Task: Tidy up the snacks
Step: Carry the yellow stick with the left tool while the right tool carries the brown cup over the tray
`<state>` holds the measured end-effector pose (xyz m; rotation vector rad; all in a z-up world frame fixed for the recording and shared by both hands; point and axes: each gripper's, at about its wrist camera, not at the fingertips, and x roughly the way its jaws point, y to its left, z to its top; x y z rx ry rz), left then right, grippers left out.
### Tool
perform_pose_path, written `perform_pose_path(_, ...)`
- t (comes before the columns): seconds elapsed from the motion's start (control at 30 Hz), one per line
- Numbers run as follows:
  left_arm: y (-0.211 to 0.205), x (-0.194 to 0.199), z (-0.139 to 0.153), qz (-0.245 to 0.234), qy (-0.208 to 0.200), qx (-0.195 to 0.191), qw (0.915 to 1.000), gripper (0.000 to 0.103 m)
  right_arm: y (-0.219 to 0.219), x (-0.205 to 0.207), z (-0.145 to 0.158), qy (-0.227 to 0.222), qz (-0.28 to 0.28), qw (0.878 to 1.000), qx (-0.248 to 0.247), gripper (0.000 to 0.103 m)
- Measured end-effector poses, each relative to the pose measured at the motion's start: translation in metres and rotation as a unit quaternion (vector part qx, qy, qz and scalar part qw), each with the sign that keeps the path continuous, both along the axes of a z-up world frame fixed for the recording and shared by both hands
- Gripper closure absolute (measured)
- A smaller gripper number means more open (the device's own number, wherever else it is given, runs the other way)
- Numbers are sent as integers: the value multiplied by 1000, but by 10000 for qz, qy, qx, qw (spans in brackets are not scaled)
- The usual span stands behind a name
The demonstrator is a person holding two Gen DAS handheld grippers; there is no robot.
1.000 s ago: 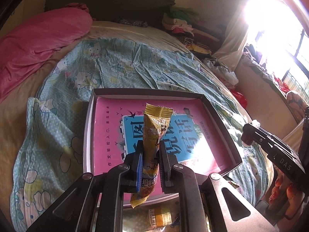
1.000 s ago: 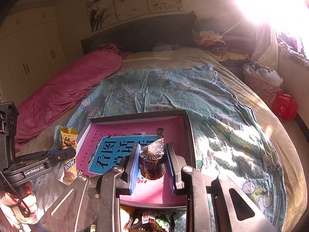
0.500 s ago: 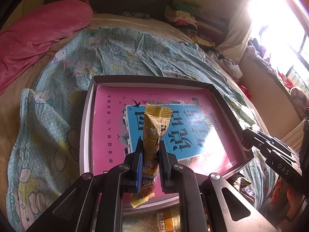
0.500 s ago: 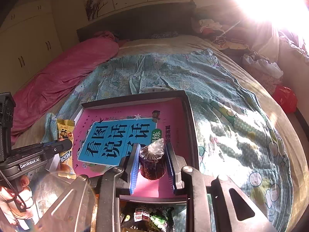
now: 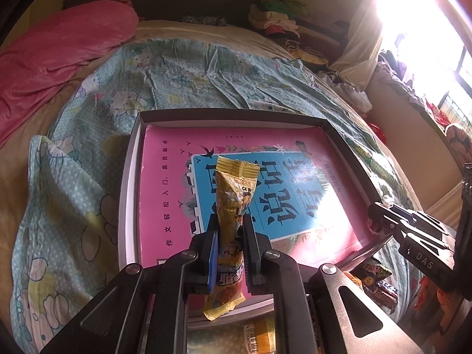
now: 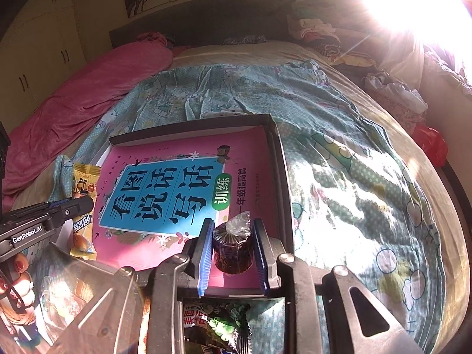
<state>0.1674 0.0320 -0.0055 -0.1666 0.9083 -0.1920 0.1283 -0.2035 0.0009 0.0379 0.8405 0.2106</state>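
Observation:
My left gripper (image 5: 229, 224) is shut on a long yellow snack packet (image 5: 234, 194), held upright over the near edge of a shallow box (image 5: 129, 177). A pink and blue book (image 5: 177, 188) lies in the box. My right gripper (image 6: 233, 230) is shut on a small dark wrapped cake (image 6: 233, 249) over the box's near right corner (image 6: 284, 206). The left gripper and its yellow packet (image 6: 84, 188) show at the left of the right wrist view. The right gripper (image 5: 413, 233) shows at the right of the left wrist view.
The box sits on a bed with a teal cartoon sheet (image 5: 88, 159) and a pink duvet (image 5: 56, 53). Several loose snack packets (image 6: 218, 324) lie below the box's near edge. Clothes are piled at the far right (image 5: 274, 14).
Both grippers have moved forward and down toward the box with their snacks still held. The box looks larger and closer in both views.

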Motion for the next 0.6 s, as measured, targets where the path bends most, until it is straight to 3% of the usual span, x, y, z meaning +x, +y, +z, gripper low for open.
perform_pose_path(0.6, 9, 2, -7, 145, 95, -27, 9998, 89, 2, -6, -13, 190, -15, 9998, -82, 76)
